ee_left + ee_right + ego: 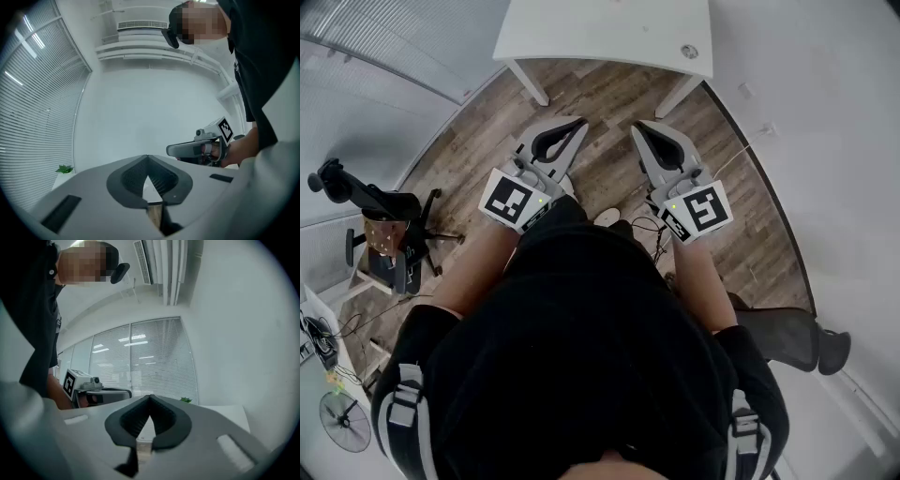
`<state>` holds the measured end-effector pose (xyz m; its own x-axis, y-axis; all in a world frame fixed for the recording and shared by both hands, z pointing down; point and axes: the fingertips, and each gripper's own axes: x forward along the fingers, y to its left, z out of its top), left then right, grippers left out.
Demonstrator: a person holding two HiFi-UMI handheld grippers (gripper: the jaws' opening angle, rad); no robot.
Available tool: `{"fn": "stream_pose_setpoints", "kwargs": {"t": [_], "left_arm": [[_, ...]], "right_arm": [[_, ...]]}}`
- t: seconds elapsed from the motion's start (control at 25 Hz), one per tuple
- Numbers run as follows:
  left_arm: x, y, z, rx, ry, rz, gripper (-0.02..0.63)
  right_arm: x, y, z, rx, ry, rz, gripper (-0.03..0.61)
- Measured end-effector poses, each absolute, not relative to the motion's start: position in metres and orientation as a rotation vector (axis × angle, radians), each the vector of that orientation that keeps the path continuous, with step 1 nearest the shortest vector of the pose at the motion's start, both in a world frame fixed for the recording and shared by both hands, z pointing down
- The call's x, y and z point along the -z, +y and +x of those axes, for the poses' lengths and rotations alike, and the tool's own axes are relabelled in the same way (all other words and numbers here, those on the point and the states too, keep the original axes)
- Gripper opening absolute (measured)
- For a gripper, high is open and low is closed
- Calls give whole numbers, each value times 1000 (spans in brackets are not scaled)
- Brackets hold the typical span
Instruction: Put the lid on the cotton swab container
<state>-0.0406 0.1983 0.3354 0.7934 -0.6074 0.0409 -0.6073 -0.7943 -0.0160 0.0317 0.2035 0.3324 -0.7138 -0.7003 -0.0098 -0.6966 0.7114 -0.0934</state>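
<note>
- Jaws of the grey left gripper [579, 122] and right gripper [638, 126] are shut, empty.
- A small round item [689, 52], presumably the swab container, is seen on the white tabletop [600, 33], upper right.
- Light, slippery plastic is expected; its rim should be gripped.

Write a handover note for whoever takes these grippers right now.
Left gripper: shut, empty, held level in front of the body.
Right gripper: shut, empty, level, beside the left one.
Things: neither container nor lid can be made out. A small round thing sits on the white table ahead, too small to identify.
Done: nothing visible, and nothing is held.
Left: step to the table, find the container and lid, then put the lid on.
</note>
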Motion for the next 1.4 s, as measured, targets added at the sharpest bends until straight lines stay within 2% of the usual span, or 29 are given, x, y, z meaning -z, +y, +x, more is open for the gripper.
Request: {"fn": "stream_pose_setpoints", "kwargs": {"t": [0.92, 1.0, 1.04, 1.12, 1.32, 1.4], "left_arm": [[-350, 205, -32, 99, 1041, -2977, 11], [-350, 202, -36, 103, 1048, -2979, 12], [-350, 201, -38, 103, 1051, -2979, 22], [-352, 199, -38, 108, 1060, -2976, 96], [-352, 192, -41, 122, 1094, -2952, 217], [-351, 189, -43, 137, 1116, -2928, 290]], "right_arm": [[-345, 209, 44, 180, 2880, -1149, 13], [-344, 206, 41, 181, 2885, -1151, 97], [-343, 204, 40, 180, 2884, -1158, 117], [-343, 201, 43, 176, 2877, -1173, 149], [-340, 198, 46, 163, 2874, -1189, 216], [-340, 198, 47, 161, 2878, -1196, 251]]}}
